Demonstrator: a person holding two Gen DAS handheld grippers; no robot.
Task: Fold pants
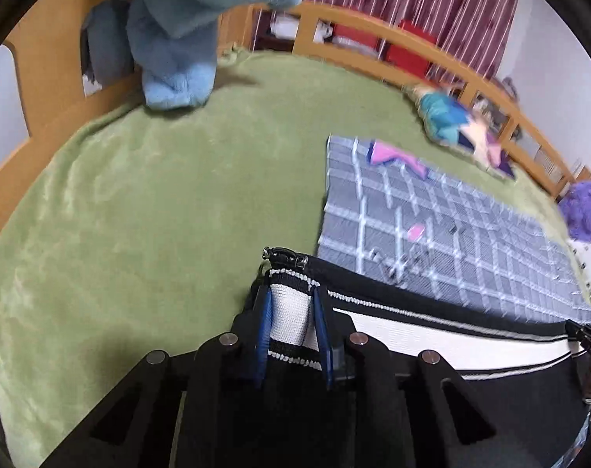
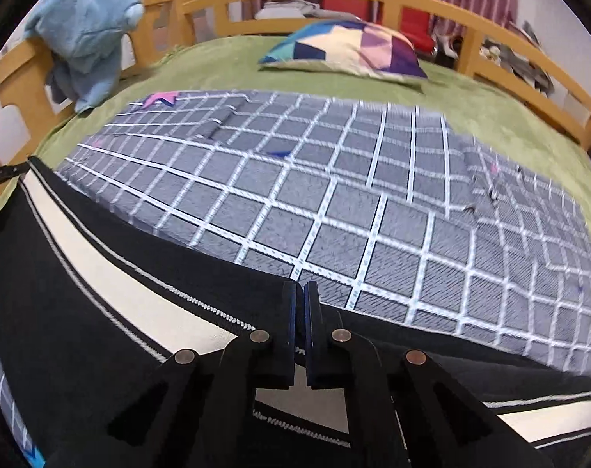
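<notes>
Both grippers, left [image 1: 290, 314] and right [image 2: 304, 304], clamped on pants [image 2: 112, 273] near bed [image 1: 139, 214] edge; thin pinch risked slipping.

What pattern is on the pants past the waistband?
A grey check with white grid lines on the pants, below the black-and-white striped waistband. Clearest in the right wrist view.

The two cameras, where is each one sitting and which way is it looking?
Left wrist view: sits on the left tool, looking down over the green bed; its pads pinch the pants at the striped band.
Right wrist view: sits on the right tool, shut on the pants, facing the checked blanket.
Both show the pants, blanket, pillow and blue plush.
</notes>
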